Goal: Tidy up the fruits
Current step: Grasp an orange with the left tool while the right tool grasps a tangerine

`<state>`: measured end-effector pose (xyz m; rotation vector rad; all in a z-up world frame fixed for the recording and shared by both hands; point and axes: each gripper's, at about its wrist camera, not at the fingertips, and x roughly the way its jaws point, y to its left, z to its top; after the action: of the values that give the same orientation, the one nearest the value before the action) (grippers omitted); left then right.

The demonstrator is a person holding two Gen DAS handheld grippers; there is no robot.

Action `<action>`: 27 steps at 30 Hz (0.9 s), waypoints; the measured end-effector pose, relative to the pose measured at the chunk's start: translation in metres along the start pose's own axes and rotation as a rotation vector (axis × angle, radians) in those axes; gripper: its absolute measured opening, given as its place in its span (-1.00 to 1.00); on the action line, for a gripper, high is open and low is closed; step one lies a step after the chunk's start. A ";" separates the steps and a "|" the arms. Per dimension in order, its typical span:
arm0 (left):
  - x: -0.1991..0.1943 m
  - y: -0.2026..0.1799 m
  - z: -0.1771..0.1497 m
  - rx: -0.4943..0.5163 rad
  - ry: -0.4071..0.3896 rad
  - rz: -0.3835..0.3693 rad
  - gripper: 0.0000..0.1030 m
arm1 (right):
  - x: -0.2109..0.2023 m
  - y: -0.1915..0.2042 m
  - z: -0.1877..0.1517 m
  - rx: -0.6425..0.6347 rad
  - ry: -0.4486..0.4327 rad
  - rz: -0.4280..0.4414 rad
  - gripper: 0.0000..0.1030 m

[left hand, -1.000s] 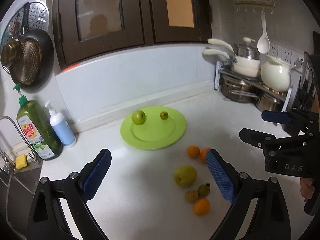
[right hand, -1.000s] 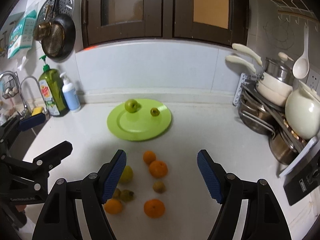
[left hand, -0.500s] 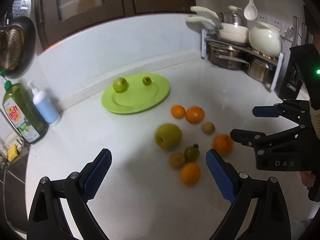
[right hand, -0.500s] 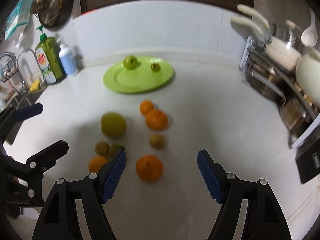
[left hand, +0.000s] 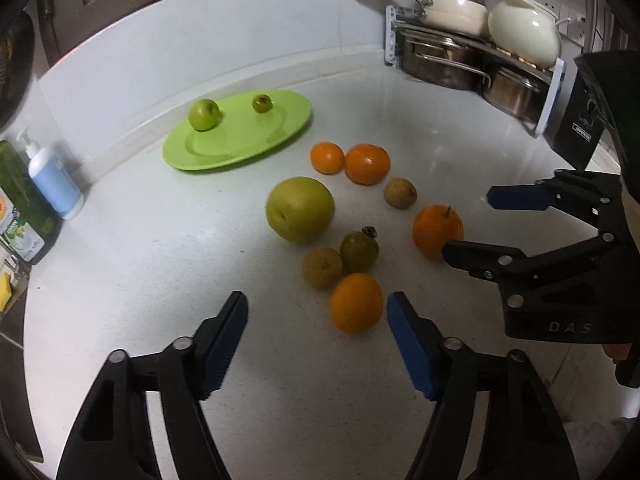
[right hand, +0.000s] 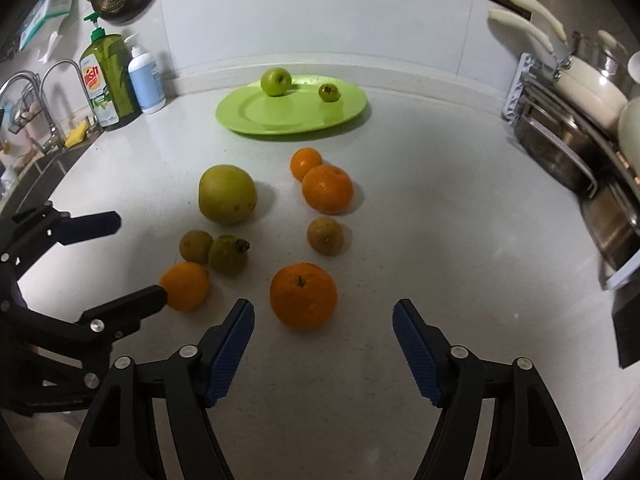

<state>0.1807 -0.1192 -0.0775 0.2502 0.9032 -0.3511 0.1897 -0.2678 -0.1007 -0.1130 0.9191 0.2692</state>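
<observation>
A green plate (left hand: 248,148) (right hand: 256,118) at the back of the white counter holds a green apple (left hand: 204,114) (right hand: 276,81) and a small green fruit (left hand: 261,103) (right hand: 329,92). In front of it lie loose fruits: a large yellow-green pear (left hand: 300,209) (right hand: 227,194), several oranges, small brown fruits and a green persimmon (left hand: 359,251). My left gripper (left hand: 318,320) is open, just before the nearest orange (left hand: 356,302) (right hand: 185,286). My right gripper (right hand: 324,322) is open, just before another orange (right hand: 303,300) (left hand: 437,229).
Dish soap bottle (right hand: 105,76) and white pump bottle (right hand: 146,80) stand at the back left beside the sink tap (right hand: 60,92). A rack of steel pots (left hand: 448,60) and a cream kettle (left hand: 524,28) fill the right side. A black box (left hand: 576,120) stands near them.
Both grippers tilted down and moved forward toward the loose fruits, which now sit close in front of the fingers. Both stay open.
</observation>
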 end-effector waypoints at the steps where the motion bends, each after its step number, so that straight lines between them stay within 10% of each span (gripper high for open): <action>1: 0.001 -0.001 0.000 0.003 0.004 -0.010 0.27 | 0.002 -0.001 0.000 0.003 0.005 0.007 0.35; 11: 0.016 -0.006 0.002 0.003 0.048 -0.104 -0.20 | 0.018 -0.001 -0.001 0.005 0.033 0.045 0.17; 27: 0.030 -0.003 0.005 -0.016 0.083 -0.136 -0.37 | 0.032 0.007 0.004 -0.016 0.046 0.076 -0.15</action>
<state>0.2005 -0.1292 -0.0986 0.1903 1.0069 -0.4614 0.2094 -0.2547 -0.1240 -0.0992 0.9678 0.3453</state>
